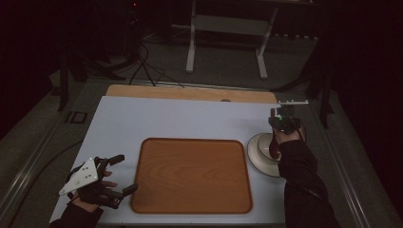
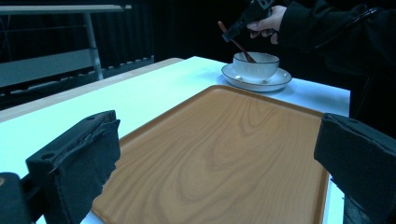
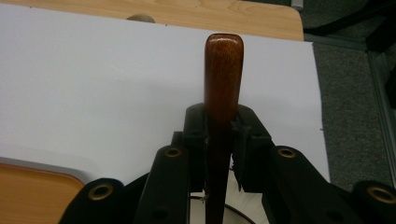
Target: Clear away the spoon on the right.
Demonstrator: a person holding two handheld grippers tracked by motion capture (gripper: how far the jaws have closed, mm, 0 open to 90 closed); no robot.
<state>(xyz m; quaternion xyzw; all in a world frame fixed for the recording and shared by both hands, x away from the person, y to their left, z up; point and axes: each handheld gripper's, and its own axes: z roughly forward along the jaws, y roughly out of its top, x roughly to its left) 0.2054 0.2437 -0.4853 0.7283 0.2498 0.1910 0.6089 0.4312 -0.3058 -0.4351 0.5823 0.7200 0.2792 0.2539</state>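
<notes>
My right gripper (image 3: 219,154) clamps the wooden spoon (image 3: 223,79), its lower end probably dipping into the bowl (image 2: 255,64) on its saucer (image 2: 275,82). Left gripper (image 1: 116,175) waits, jaws apart, beside the tray (image 1: 190,175). Next: lift the spoon straight clear.

Both grippers are black: the left gripper (image 1: 119,175) carries a grey three-cornered plate with small dark holes and padded jaws, the right gripper (image 3: 223,135) shows brass-ringed screw holes; the person wears black sleeves (image 1: 297,164)
</notes>
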